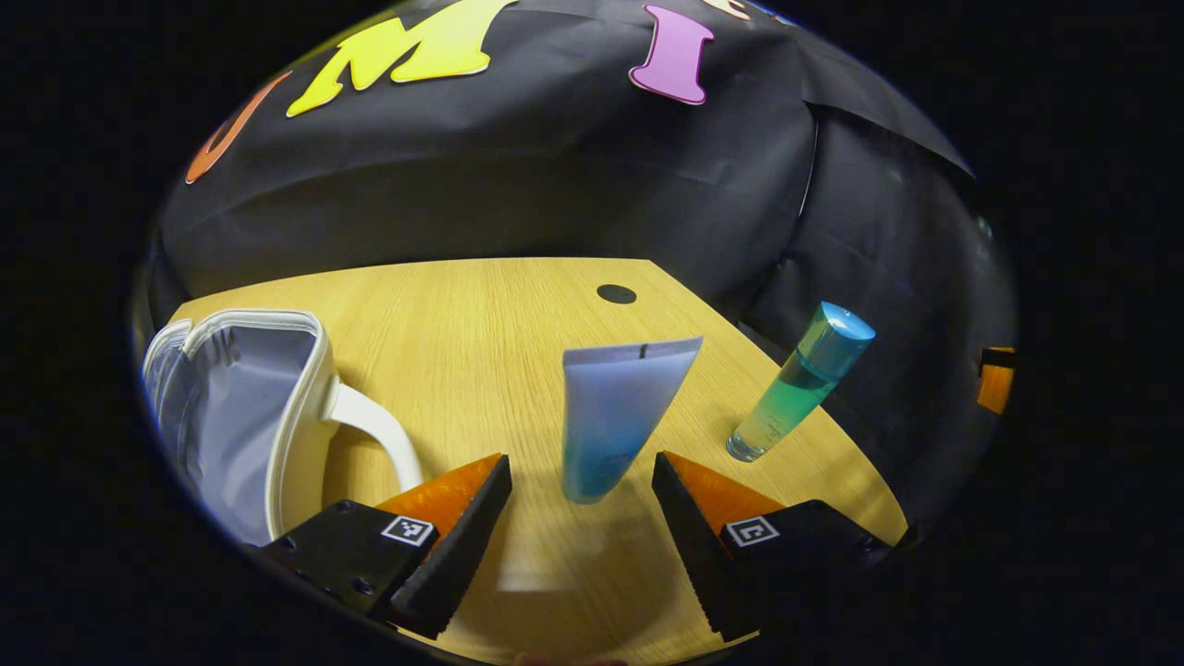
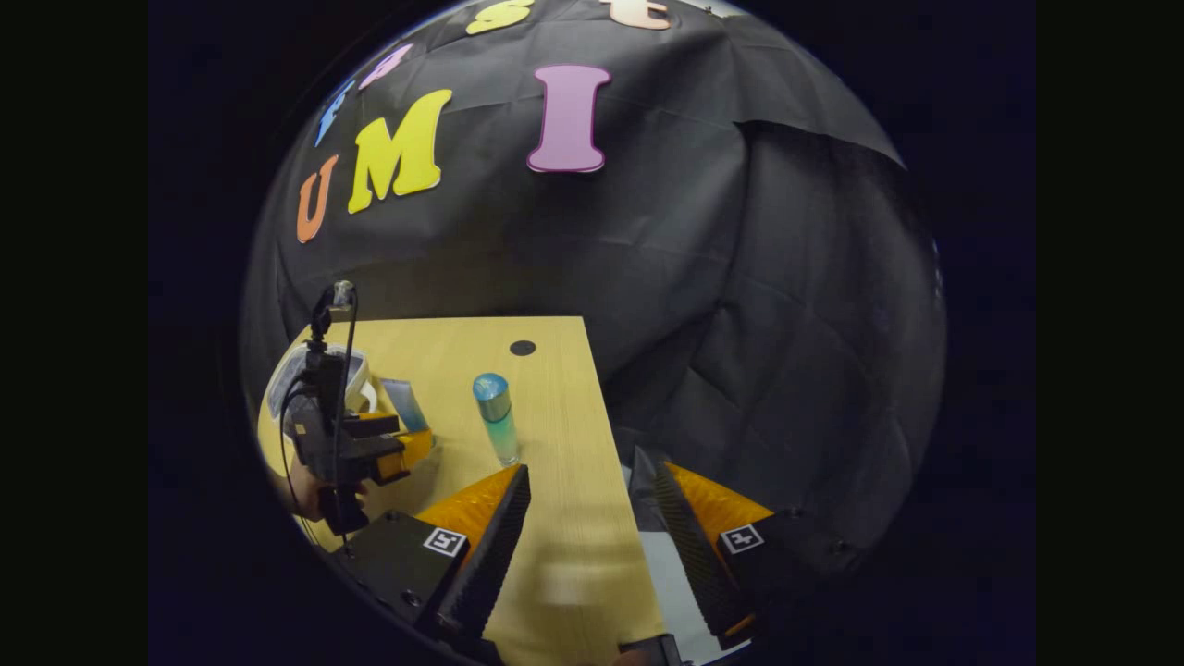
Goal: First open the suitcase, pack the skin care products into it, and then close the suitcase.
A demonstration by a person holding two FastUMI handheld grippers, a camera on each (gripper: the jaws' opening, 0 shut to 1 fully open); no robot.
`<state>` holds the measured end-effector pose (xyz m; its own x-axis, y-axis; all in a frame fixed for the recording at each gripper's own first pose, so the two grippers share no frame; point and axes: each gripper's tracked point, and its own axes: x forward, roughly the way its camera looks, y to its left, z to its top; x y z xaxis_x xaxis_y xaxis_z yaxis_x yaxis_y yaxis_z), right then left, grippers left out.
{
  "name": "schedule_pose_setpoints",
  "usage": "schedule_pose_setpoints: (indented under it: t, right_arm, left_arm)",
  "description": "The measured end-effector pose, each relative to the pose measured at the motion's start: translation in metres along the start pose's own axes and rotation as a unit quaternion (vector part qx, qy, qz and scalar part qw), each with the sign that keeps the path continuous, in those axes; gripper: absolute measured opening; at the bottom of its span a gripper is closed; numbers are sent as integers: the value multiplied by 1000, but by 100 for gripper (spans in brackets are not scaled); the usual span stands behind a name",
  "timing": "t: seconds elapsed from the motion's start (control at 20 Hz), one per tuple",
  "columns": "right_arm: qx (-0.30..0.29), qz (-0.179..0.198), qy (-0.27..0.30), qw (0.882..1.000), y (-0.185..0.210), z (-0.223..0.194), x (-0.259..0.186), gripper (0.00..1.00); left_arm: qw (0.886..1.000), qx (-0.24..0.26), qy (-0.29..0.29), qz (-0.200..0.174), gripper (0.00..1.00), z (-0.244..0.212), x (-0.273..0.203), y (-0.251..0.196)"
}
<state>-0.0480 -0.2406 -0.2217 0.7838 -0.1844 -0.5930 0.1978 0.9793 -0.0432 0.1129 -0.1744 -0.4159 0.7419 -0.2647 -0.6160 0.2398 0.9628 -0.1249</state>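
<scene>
Between my left jaws (image 1: 581,518), which stand wide apart and touch nothing, a pale blue tube (image 1: 618,413) stands cap-down on the wooden surface (image 1: 481,314), leaning a little, its flat crimped end at the top. It sits just ahead of the fingertips (image 1: 490,481), with clear wood on either side of it. To its right, nearer the surface's edge, a bottle (image 1: 797,384) of green-blue liquid with a blue cap stands upright, well apart from the tube. Off to the left lies the white suitcase (image 1: 236,416), a small soft case with its lid raised so the pale lining shows; its white handle (image 1: 375,430) curves out toward my left finger. A small dark round spot (image 1: 616,294) marks the far part of the surface.

My right jaws (image 2: 592,532) are likewise spread open and hold nothing; they hang over the right edge of the surface, one finger above the wood and the other past it. From there I see the left gripper (image 2: 356,449), held by a hand (image 2: 305,495), near the tube (image 2: 407,404) and the open suitcase (image 2: 289,375), with the bottle (image 2: 497,418) standing just ahead of my right fingers.
</scene>
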Motion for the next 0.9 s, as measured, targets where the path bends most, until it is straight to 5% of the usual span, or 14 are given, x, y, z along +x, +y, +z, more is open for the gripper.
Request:
schedule_pose_setpoints:
  t: [0.25,0.45,0.55,0.7,0.9]
  right_arm:
    - [4,-1,1,1000,6,0,1,80]
    - [5,-1,2,1000,4,-7,3,81]
    - [7,1,4,1000,7,-10,6,80]
    - [1,11,2,1000,14,-14,11,81]
    - [-18,32,1,999,28,-24,29,80]
  left_arm:
    - [1000,3,15,-2,97,-7,13,1]
    - [1000,13,20,-2,73,-8,19,3]
    - [1000,16,21,-9,73,-8,22,2]
    - [1000,13,21,-16,49,-7,23,1]
    - [999,7,28,-36,44,-9,20,-3]
